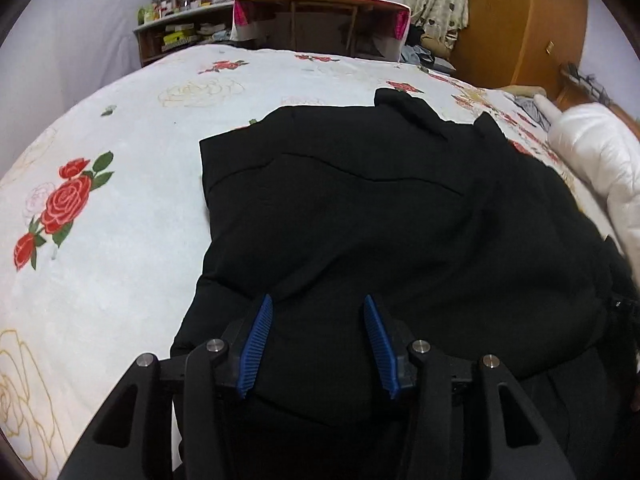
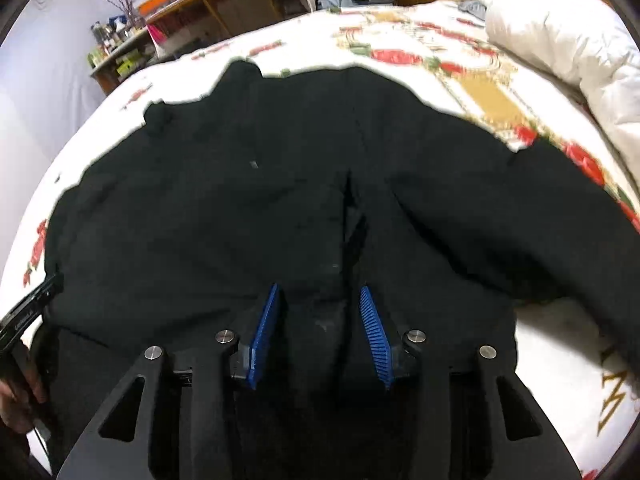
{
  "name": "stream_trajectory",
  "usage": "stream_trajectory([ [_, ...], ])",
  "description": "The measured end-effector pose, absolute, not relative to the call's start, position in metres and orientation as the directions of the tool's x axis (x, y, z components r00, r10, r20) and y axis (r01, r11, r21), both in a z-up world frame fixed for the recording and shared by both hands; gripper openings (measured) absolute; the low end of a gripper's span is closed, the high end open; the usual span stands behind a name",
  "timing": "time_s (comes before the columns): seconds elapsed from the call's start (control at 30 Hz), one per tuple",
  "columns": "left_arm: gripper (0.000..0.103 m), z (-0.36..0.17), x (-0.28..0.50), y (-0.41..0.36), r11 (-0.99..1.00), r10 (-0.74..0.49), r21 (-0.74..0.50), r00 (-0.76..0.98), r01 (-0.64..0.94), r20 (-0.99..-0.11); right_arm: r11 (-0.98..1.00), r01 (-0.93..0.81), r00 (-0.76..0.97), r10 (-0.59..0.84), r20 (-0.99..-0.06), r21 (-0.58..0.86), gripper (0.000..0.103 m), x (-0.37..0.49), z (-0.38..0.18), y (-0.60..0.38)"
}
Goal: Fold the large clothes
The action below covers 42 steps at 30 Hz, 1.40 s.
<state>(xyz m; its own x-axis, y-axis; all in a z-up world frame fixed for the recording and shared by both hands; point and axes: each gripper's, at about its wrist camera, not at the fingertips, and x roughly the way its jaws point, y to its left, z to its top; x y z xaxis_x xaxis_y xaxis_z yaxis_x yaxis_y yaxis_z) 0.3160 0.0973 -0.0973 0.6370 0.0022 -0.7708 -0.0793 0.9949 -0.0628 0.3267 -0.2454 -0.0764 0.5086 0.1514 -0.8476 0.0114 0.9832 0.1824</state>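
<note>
Left wrist view: black coat (image 1: 360,208) spread on the bed (image 1: 120,160), collar at the far end, long axis running away from both claws; left claw (image 1: 318,306) and right claw (image 2: 318,294) gape empty over its near hem, equally near

The large plain black fabric garment (image 1: 360,220) carries no print. Under it, the white bedsheet printed with red roses, green leaves and pale gold rose outlines (image 1: 120,152) also shows a tan-gold band, blurred in the right wrist view, possibly a border. The ribbed blue pads (image 1: 258,344) sit on matte black gripper frames. A puffy white quilted duvet (image 2: 560,32) is unpatterned.
</note>
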Motion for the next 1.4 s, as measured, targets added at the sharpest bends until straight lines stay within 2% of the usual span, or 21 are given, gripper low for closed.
stream_trajectory([
  [0.17,0.050,-0.071,0.296,0.088,0.994,-0.001,-0.070,0.640,-0.083,-0.769,0.985,0.033,0.534,0.123,-0.836,0.167,0.043,0.309,-0.054,-0.253],
  [0.37,0.050,-0.027,0.236,0.081,0.992,-0.030,-0.106,0.706,-0.065,-0.708,0.984,0.061,0.603,0.098,-0.792,0.168,0.044,0.251,-0.010,-0.269],
  [0.5,0.050,-0.006,0.197,0.069,0.995,-0.038,-0.090,0.727,-0.032,-0.686,0.977,0.094,0.632,0.092,-0.770,0.193,0.048,0.204,0.012,-0.277],
  [0.8,0.050,0.021,0.118,0.045,0.994,-0.105,-0.097,0.719,0.053,-0.687,0.972,0.131,0.651,0.065,-0.756,0.197,0.050,0.112,0.039,-0.284],
  [1.0,0.050,0.029,0.091,0.031,0.989,-0.150,-0.108,0.711,0.104,-0.687,0.966,0.158,0.656,0.053,-0.753,0.206,0.050,0.081,0.044,-0.295],
  [1.3,0.050,0.035,0.089,0.022,0.989,-0.147,-0.112,0.712,0.097,-0.686,0.946,0.234,0.663,0.014,-0.749,0.224,0.050,0.071,0.044,-0.324],
  [1.37,0.050,0.035,0.093,0.020,0.990,-0.142,-0.105,0.711,0.097,-0.689,0.942,0.249,0.663,0.006,-0.749,0.227,0.053,0.073,0.042,-0.331],
  [1.4,0.050,0.034,0.095,0.019,0.990,-0.143,-0.104,0.708,0.098,-0.691,0.938,0.259,0.664,0.001,-0.748,0.231,0.059,0.075,0.040,-0.337],
])
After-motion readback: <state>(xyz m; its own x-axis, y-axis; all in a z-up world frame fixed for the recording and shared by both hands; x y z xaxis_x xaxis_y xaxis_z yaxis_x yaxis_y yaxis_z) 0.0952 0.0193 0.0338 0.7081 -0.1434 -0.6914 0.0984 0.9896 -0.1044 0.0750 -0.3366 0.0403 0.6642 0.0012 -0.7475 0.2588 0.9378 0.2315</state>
